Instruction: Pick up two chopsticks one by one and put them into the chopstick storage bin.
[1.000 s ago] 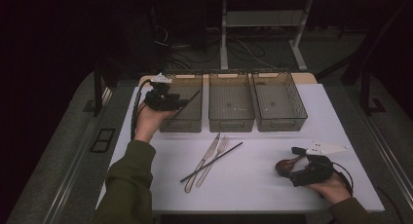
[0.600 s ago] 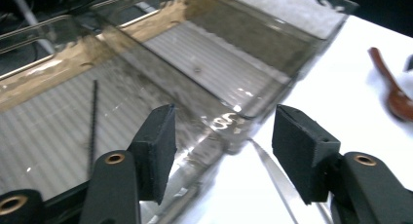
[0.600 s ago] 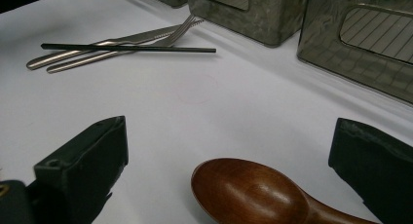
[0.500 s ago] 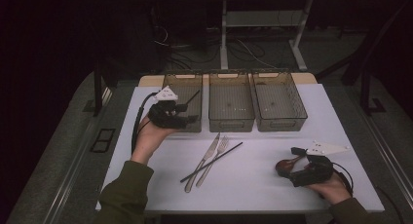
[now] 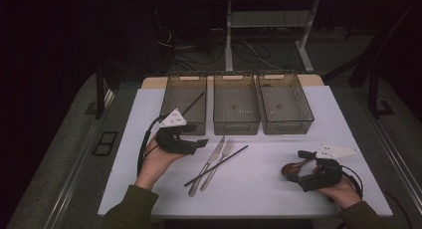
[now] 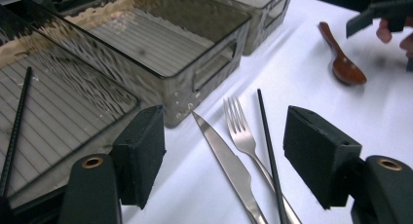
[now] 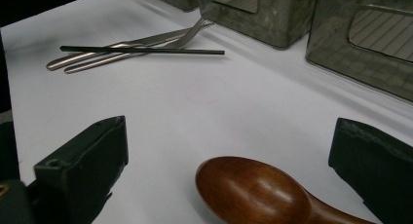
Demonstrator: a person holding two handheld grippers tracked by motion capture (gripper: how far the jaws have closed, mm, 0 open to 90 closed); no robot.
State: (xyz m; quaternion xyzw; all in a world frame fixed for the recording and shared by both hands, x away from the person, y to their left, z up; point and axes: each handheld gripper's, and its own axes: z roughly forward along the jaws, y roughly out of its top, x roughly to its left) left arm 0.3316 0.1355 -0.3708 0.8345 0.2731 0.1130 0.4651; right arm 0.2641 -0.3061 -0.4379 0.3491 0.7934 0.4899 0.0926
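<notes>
My left gripper (image 5: 201, 143) (image 6: 224, 146) hovers low over the white table, just in front of the left bin (image 5: 171, 97). Its jaws have just been opening and stand apart with nothing between them. They point at a knife (image 5: 206, 167) (image 6: 229, 165), a fork (image 5: 219, 162) (image 6: 238, 124) and a black chopstick (image 5: 216, 165) (image 6: 268, 146) lying across them. A second black chopstick (image 5: 194, 103) (image 6: 17, 121) leans inside the left bin. My right gripper (image 5: 302, 169) (image 7: 231, 136) rests at the near right, open, with the bowl of a brown wooden spoon (image 5: 291, 168) (image 7: 253, 192) lying untouched between its jaws.
A middle bin (image 5: 236, 124) and a right bin (image 5: 286, 127), both translucent, stand in a row with the left one along the back of the table. Dark floor, cables and a desk frame lie beyond the far edge.
The left hand has come away from the left bin's near corner, toward the person and lower, and its jaws have widened. The chopstick stays in the bin. The right hand has kept still.
</notes>
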